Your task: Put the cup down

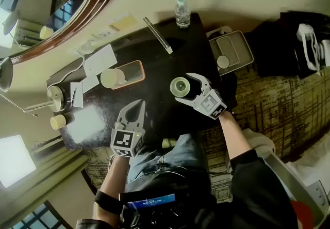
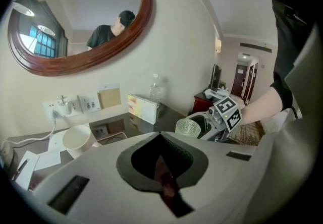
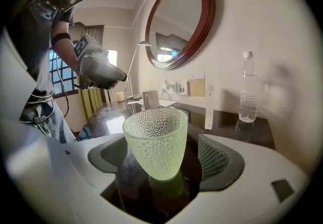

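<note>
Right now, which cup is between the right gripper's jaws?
The green dimpled glass cup, upright between the open jaws of the right gripper; the white mug stands well clear.

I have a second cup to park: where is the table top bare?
Bare dark top lies between the green cup and the tray holding the white mug, and behind the cup toward the water bottle. The left end is crowded with papers.

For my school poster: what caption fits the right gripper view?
A green cup stands upright on the dark table between the open tongs, with a bottle behind.
</note>
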{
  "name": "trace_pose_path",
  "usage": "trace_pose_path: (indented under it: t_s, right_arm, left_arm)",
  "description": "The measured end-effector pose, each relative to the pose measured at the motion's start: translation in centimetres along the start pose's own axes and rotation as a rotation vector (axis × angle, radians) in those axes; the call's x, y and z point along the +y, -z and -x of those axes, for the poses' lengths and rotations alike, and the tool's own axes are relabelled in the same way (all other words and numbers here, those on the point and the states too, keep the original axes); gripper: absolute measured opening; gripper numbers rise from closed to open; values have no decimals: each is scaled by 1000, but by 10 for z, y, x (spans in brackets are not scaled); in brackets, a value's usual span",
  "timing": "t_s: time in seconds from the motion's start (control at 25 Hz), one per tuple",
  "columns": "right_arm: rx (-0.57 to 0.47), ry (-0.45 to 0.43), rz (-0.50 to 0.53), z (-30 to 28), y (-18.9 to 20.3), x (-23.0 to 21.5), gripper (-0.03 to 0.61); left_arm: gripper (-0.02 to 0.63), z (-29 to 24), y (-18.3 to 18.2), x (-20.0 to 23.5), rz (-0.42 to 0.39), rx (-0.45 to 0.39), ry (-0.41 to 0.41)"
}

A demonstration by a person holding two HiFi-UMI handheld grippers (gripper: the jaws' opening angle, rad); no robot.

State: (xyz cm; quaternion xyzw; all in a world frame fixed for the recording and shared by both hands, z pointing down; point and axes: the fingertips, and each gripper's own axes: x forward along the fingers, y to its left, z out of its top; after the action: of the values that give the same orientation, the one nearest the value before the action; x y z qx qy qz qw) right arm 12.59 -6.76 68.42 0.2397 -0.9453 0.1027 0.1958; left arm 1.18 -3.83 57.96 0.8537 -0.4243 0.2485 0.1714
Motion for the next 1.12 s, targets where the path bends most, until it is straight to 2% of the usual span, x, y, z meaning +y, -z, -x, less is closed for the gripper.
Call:
trace_pose_path:
  t_s: [0.12,0.36,0.6,1.12]
  right_arm:
    - [-28,-13,20,-6,-6,0,371]
    - [-37,31,-10,-6,-4,-14,371]
    - [-48,24,-3,-21,-25,-16,371]
    - [-96,-70,94,-121,-123,-4,374]
  left_arm:
    - [1,-4,1,3,9,1,-11]
    - [0,-9,5,6,23,0,-19]
    - [0,-3,15,21,36,5,-36]
    - [0,30,37,68,115,-19,-129]
